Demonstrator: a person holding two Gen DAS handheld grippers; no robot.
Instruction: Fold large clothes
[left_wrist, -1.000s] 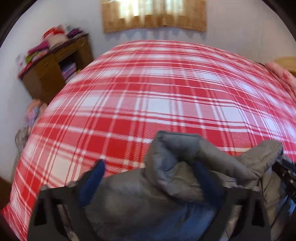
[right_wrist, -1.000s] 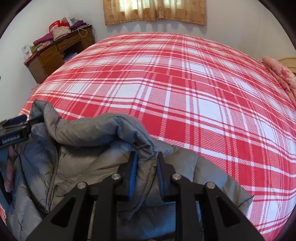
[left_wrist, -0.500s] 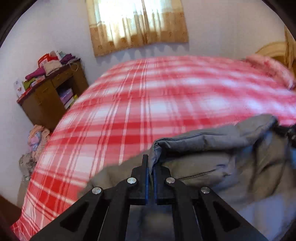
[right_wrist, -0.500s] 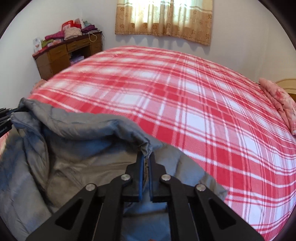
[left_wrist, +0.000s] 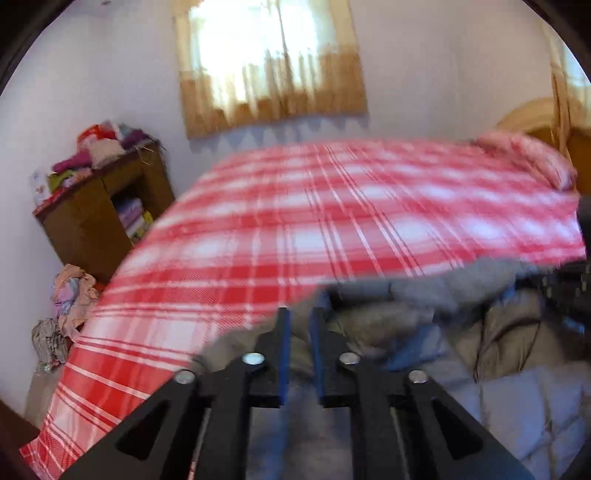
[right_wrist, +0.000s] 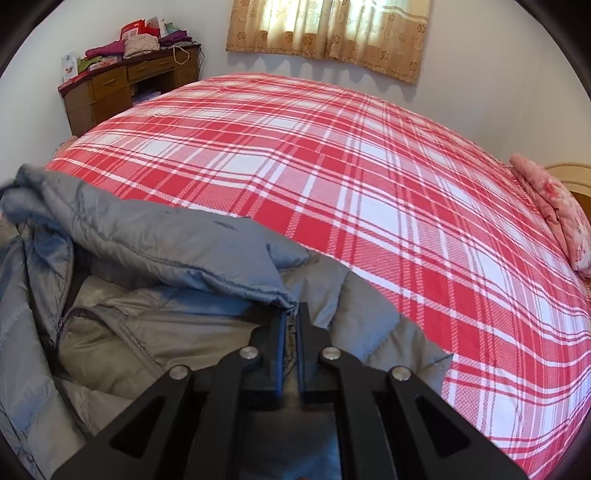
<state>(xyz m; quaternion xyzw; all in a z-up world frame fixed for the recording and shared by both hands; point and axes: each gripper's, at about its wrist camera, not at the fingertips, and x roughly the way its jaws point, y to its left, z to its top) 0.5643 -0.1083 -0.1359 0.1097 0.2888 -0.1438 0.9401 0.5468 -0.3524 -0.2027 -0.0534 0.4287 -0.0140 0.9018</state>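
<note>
Here, puffy grey quilted jacket (right_wrist: 155, 240) rumpled on plaid bed (right_wrist: 369, 184), right jaws pinching its edge, left jaws opening

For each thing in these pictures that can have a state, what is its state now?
Grey jacket: crumpled on the bed, unzipped, not yet folded.
Right gripper: shut on a jacket edge.
Left gripper: jaws opening, a narrow gap; whether jacket fabric lies between is blurred.
Plaid bedcover: spread flat.
Curtain: drawn, light coming through.
Desk: piled with clothes.

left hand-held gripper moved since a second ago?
Yes. The left hand-held gripper has risen and tilted up: the curtain sits lower and larger in its view. Its jaws are opening, with jacket fabric between them.
</note>
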